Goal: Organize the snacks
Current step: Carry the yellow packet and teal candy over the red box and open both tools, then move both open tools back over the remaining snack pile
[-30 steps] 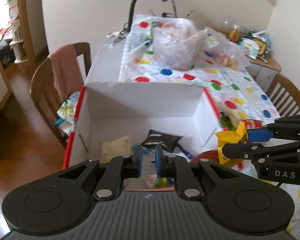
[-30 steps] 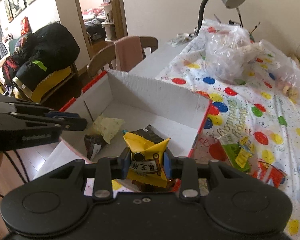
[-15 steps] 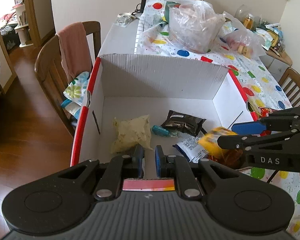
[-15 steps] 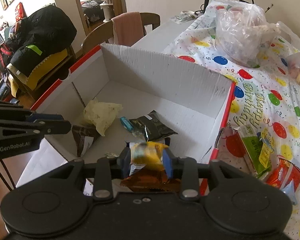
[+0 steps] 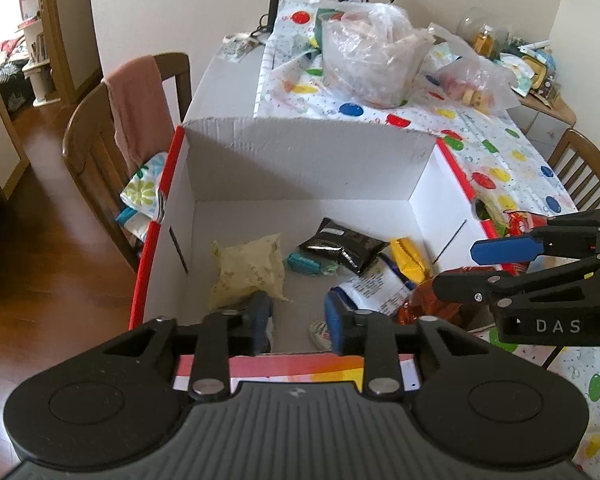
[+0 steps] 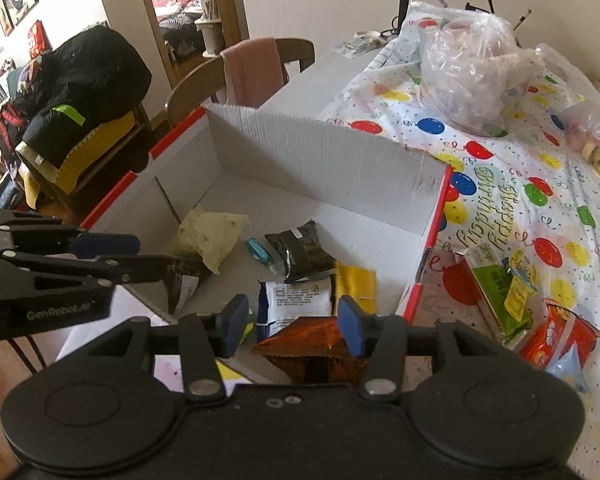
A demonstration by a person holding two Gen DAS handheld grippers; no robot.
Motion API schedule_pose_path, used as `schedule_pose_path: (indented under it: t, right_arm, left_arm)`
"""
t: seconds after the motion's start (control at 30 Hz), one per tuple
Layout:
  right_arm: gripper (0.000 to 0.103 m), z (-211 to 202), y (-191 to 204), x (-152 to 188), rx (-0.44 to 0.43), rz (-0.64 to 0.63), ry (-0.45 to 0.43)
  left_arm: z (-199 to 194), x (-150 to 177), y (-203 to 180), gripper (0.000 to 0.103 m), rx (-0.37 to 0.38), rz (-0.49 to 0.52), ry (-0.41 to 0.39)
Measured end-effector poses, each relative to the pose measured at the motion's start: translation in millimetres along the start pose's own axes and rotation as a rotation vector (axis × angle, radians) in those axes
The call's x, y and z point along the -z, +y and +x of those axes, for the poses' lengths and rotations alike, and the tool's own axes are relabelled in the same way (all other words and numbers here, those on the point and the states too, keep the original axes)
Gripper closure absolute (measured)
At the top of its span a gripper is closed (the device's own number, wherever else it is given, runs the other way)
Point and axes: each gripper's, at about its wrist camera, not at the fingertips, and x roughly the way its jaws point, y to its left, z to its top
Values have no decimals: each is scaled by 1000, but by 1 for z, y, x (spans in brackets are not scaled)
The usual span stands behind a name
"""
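Snack packets are being kept in the white cardboard box (image 5: 300, 168) at the frame centre: a pale yellow packet (image 5: 250, 272), a black packet (image 5: 342, 245), a gold packet (image 6: 355, 282) and a white-and-blue packet (image 6: 296, 300). An orange packet (image 6: 314, 342) is lying at the box's near edge, low in the frame. Both the left gripper (image 5: 298, 318) and the right gripper (image 6: 292, 322) are being held with fingers released, nothing gripped. More packets (image 6: 500, 280) are lying on the bench (image 6: 540, 184) at right.

Matt corrugated cardboard box (image 5: 300, 160), glossy foil snack packs (image 6: 300, 254).
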Motion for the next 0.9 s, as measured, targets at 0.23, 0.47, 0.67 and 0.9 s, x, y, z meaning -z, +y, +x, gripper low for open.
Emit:
schedule_pose_path:
  t: [0.23,0.47,0.67,0.9]
  right_arm:
    - [41,-28,1,7,1,14,-49]
    - [33,-56,-5,18,18,43,-94]
    - [24,-78,-17,30,41,69,-126]
    - [13,-103,-41,47,62,116,-164]
  left_arm:
    - [-17,-1,-17,48,18,32,-43]
    - [-31,-3,-39,40,54,71,-75]
    - [-38,-4,-58,33,92,100,-100]
    - [-42,-6,-88,24,141,137,-122]
